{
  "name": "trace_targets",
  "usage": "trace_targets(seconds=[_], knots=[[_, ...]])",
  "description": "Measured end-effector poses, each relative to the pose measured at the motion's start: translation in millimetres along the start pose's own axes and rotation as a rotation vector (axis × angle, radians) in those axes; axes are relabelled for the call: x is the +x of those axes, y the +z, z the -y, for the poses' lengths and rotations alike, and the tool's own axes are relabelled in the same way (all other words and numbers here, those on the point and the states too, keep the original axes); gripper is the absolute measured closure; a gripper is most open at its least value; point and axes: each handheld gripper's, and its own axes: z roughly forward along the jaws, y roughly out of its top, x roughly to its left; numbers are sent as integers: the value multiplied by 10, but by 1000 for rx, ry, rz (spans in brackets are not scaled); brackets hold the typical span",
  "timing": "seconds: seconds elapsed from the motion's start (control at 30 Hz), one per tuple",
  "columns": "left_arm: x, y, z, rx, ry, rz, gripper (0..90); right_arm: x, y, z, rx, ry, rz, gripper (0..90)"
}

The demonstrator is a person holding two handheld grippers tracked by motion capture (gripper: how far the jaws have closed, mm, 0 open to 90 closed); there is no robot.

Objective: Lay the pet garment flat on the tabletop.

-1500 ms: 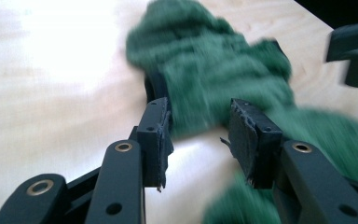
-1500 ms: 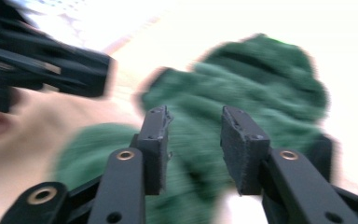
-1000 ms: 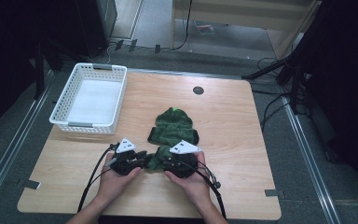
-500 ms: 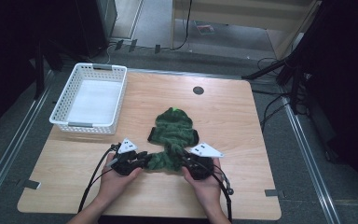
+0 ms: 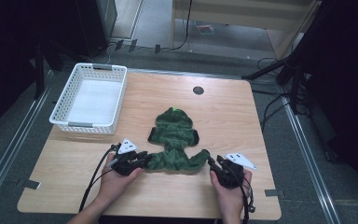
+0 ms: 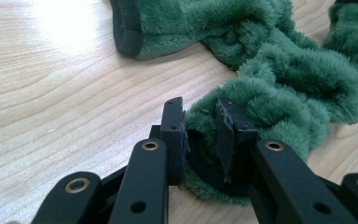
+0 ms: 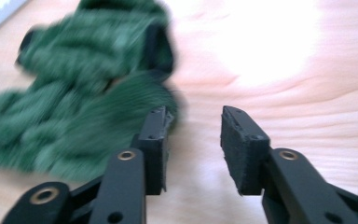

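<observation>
High view from above: fluffy green fleece garment (image 5: 175,140) lying on light wooden table (image 5: 261,121), its near hem stretched sideways, left tongs (image 5: 142,159) clamped on one end, right tongs (image 5: 213,164) just opened, empty beside the other.

A white slatted basket (image 5: 89,99) sits at the far left corner of the wooden surface (image 5: 242,121), its long side running along the left edge. A small dark round grommet (image 5: 198,90) is set into the surface near the middle of the far edge. Beyond the right edge, black cables (image 5: 272,100) trail over the grey floor (image 5: 158,28).
</observation>
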Motion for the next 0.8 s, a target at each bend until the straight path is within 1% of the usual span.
trace_targets(seconds=[0.03,0.07,0.13,0.2,0.23,0.27,0.33,0.37,0.4,0.43,0.47,0.5,0.57,0.63,0.67,0.73,0.8], knots=[[0,3,-4,1,1,1,739,-29,-33,-19,-27,6,14,598],[0,6,-7,1,3,0,739,-51,-73,-47,-65,4,39,589],[2,7,-9,-2,-3,4,740,-50,-115,-92,-118,-20,65,575],[5,2,-5,-11,-3,5,741,-23,-107,-130,-142,-56,63,563],[4,-1,-3,-15,-5,7,741,7,-82,-148,-145,-76,39,553],[4,-3,-2,-17,-5,9,741,45,-38,-163,-140,-108,2,542],[1,-7,1,-21,-3,9,738,167,55,-169,-110,-189,-73,527],[2,-11,2,-20,1,10,735,235,97,-160,-85,-238,-98,519],[-3,-14,4,-22,2,9,733,303,149,-144,-56,-280,-112,512],[-4,-18,7,-30,3,13,731,354,207,-123,-18,-311,-125,510],[-1,-27,11,-32,8,19,729,384,266,-100,15,-320,-141,516],[-3,-34,17,-40,7,29,724,396,305,-74,37,-309,-156,525],[-1,-60,36,-46,14,59,708,388,333,-25,64,-279,-192,544],[-13,-91,56,-43,33,84,708,359,319,22,82,-272,-204,561],[-19,-104,65,-38,47,90,708,340,316,45,84,-262,-213,565],[-39,-128,82,-44,62,101,699,307,296,75,93,-244,-219,564],[-31,-151,89,-65,47,109,666,298,262,54,79,-234,-222,555]])
